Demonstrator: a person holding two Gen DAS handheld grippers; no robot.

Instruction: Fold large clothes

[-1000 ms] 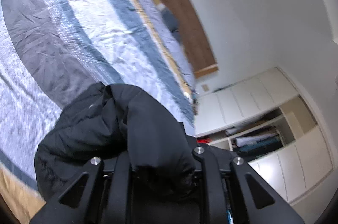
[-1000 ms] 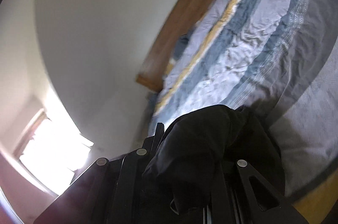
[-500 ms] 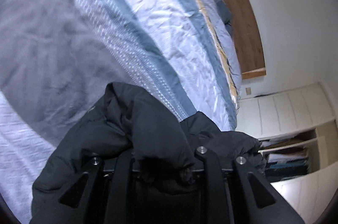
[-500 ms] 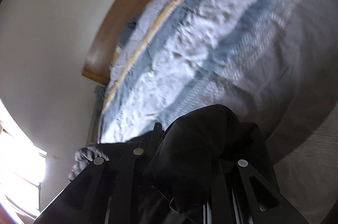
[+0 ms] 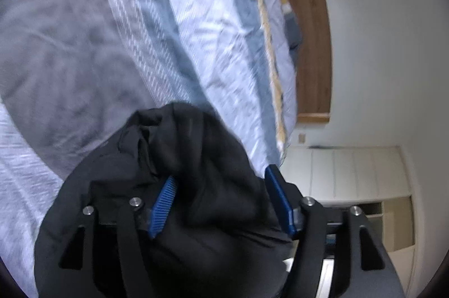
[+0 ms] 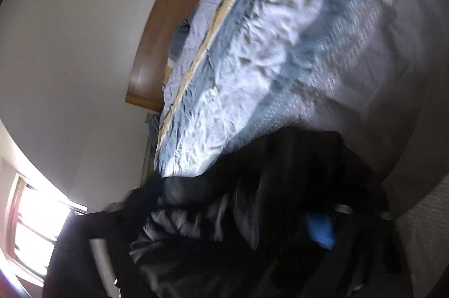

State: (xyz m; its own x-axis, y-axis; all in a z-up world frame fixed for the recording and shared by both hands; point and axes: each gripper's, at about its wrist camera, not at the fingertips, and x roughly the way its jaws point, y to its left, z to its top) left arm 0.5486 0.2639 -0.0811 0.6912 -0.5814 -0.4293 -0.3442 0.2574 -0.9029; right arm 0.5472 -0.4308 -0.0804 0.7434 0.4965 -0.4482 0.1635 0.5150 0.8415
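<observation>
Left gripper (image 5: 221, 202) has its blue ribbed pads (image 5: 162, 204) spread wide w/ the bulky black padded jacket (image 5: 179, 185) bunched between them, filling the lower centre of frame and hiding much of the striped grey-blue-white bed cover (image 5: 157, 25) behind it. Right gripper (image 6: 320, 230): blurred, buried in the same jacket (image 6: 280, 199) at lower centre-right; can't tell its state. Wooden headboard (image 5: 314, 31) at upper right, white wardrobe (image 5: 356, 177) below it.

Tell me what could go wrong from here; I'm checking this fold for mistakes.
The left hand-held gripper has its jaws apart, the black puffy jacket only bunched between them: it may slump into a heap on the striped blue-grey quilt. The right wrist view is blurred, so whether the right hand-held gripper holds is unclear; one side could drop unevenly.
</observation>
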